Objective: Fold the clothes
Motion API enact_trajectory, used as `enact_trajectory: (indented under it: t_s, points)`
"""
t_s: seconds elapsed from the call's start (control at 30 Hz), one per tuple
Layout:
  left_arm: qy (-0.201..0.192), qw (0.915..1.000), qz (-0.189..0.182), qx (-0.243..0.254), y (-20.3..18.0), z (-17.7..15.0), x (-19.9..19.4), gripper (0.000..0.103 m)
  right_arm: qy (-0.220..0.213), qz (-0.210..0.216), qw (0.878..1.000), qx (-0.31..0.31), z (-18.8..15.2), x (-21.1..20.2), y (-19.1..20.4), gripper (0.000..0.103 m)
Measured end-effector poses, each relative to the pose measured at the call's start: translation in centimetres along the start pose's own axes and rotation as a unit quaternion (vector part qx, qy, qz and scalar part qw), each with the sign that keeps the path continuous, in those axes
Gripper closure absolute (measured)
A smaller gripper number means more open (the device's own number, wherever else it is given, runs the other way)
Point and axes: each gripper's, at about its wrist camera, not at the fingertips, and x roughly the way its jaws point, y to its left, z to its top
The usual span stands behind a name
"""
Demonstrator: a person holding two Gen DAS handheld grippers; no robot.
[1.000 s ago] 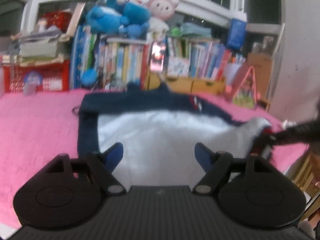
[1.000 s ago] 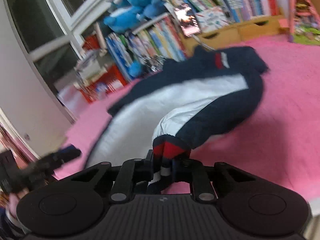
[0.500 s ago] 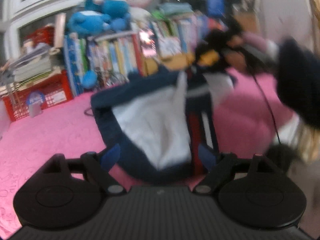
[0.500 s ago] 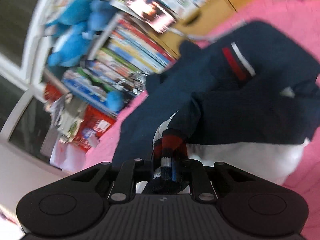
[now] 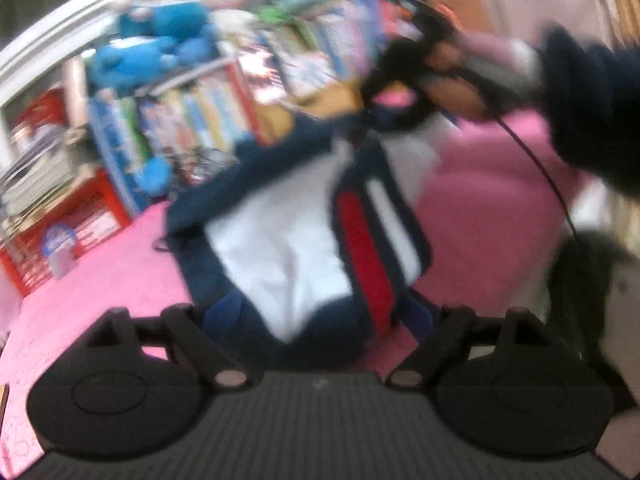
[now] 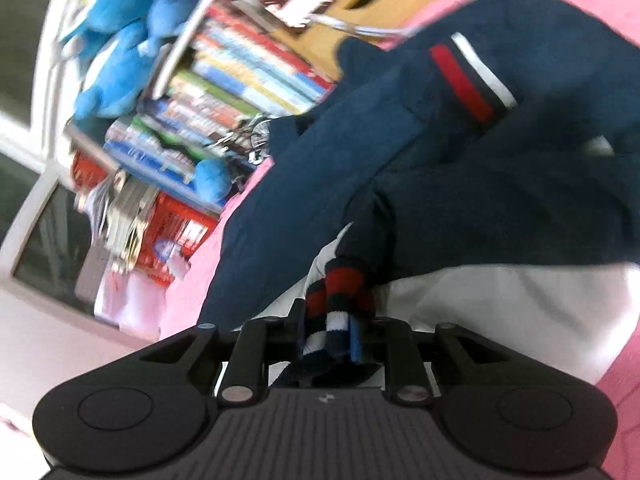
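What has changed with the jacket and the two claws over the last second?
The right claw carried the striped cuff across the jacket, folding the sleeve over the white lining; its jaws have just been opening slightly, cuff between them. The left claw stays open and empty at the hem. The jacket stays on the pink cover.

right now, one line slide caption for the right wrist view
Right gripper pinching the striped cuff of a navy-and-white jacket over the pink blanket.

Pink blanket (image 5: 480, 216) covers the whole surface here, soft and fuzzy. Spread flat on it lies a navy and white jacket (image 5: 280, 232), one sleeve with a red stripe (image 5: 360, 248) folded over its middle.
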Motion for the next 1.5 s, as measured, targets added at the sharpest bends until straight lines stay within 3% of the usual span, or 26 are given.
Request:
enact_trajectory:
  t_s: [0.17,0.33,0.47,0.57,0.67,0.93,1.0,1.07,1.13,1.23,1.33,1.4,1.5]
  points:
    - [-0.011,0.9946,0.049,-0.09,5.6,1.1,2.5,0.017,-0.024,-0.036,0.99,-0.134,-0.5,-2.1,2.3,0.072]
    - [-0.004,0.9729,0.114,-0.201,11.0,1.4,4.7,0.017,-0.048,-0.031,0.975,-0.215,-0.7,-5.0,2.9,0.067]
    - [-0.026,0.9668,0.088,-0.239,12.3,1.0,3.6,0.017,-0.073,-0.059,0.953,-0.287,-0.8,-6.9,3.4,0.048]
    - [-0.035,0.9664,0.047,-0.25,12.2,0.8,2.2,0.017,-0.094,-0.104,0.916,-0.377,-1.5,-7.5,3.4,0.032]
    - [-0.042,0.9638,-0.013,-0.263,11.7,0.4,0.9,0.016,-0.097,-0.153,0.863,-0.471,-2.6,-7.0,3.4,0.022]
    - [0.0,0.96,-0.04,-0.277,9.4,-1.1,3.8,0.015,-0.05,-0.166,0.818,-0.549,-2.3,-0.9,3.7,0.011]
    - [-0.003,0.9602,-0.042,-0.276,9.1,-1.1,4.5,0.015,-0.03,-0.153,0.802,-0.576,-2.5,0.8,4.0,0.001]
    - [-0.008,0.961,-0.039,-0.274,9.0,-1.0,5.2,0.015,-0.024,-0.157,0.777,-0.61,-2.9,2.6,4.3,0.0]
    - [0.0,0.9627,-0.039,-0.268,8.8,-0.9,6.2,0.014,-0.024,-0.163,0.763,-0.625,-2.8,4.0,4.6,0.0]
    - [0.03,0.9664,-0.044,-0.251,7.9,-1.4,7.9,0.014,-0.008,-0.153,0.778,-0.609,-2.0,5.4,4.8,0.003]
    - [0.017,0.9652,-0.041,-0.258,8.0,-1.6,8.0,0.017,0.0,-0.145,0.801,-0.581,-1.8,5.0,4.6,0.028]
    - [0.007,0.9573,-0.043,-0.286,8.6,-1.7,7.7,0.036,0.005,-0.139,0.816,-0.561,-1.8,4.7,4.5,0.052]
    - [-0.004,0.9526,-0.051,-0.3,9.1,-1.5,7.1,0.051,0.001,-0.134,0.831,-0.54,-1.9,4.0,4.5,0.068]
